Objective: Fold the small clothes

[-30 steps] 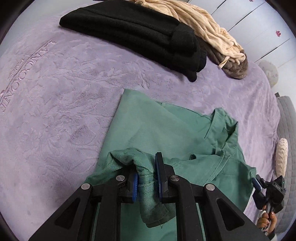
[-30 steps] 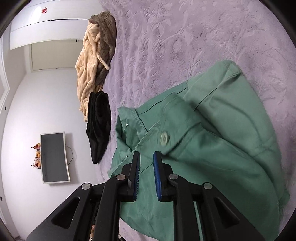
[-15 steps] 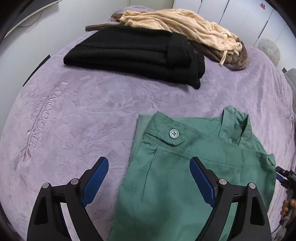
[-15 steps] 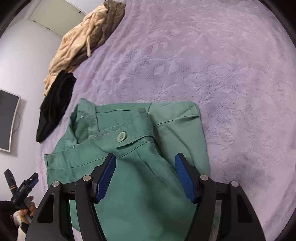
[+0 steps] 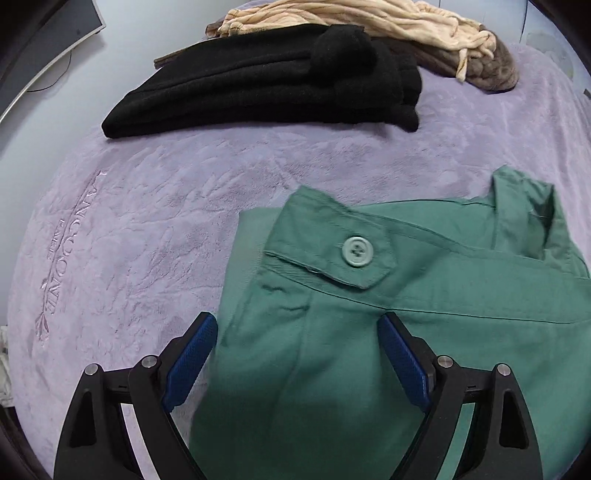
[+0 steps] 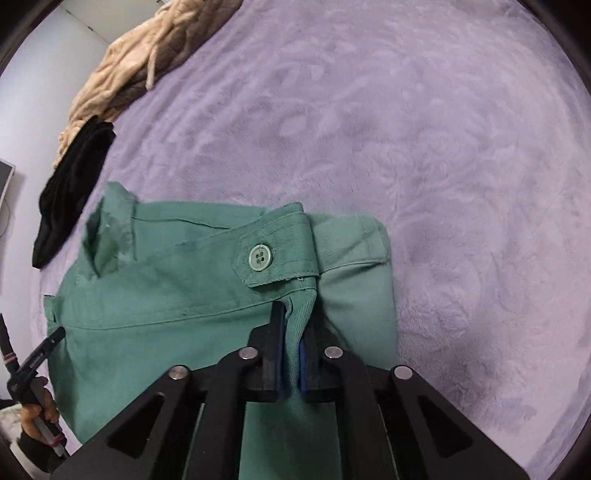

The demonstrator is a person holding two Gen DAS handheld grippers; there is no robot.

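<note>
A green garment [image 5: 443,295] with a buttoned tab [image 5: 357,252] lies folded on the purple blanket [image 5: 147,221]. My left gripper [image 5: 297,319] hangs open just over the garment's left part; its blue pads [image 5: 188,354] straddle the cloth without touching it. In the right wrist view the same garment [image 6: 166,295] shows its button [image 6: 261,257]. Just below that tab my right gripper [image 6: 293,314] is closing, and its pads pinch a raised fold of green fabric.
A folded black garment [image 5: 266,77] and a beige and brown bundle [image 5: 406,26] lie at the far side of the bed. A dark screen [image 5: 55,55] hangs on the wall. A person's hand [image 6: 37,413] holds the other gripper at the right wrist view's left edge.
The left gripper let go of the bunched green cloth and opened wide. The right gripper opened over the garment, then closed on a fold below the button tab. The garment now lies flatter.
</note>
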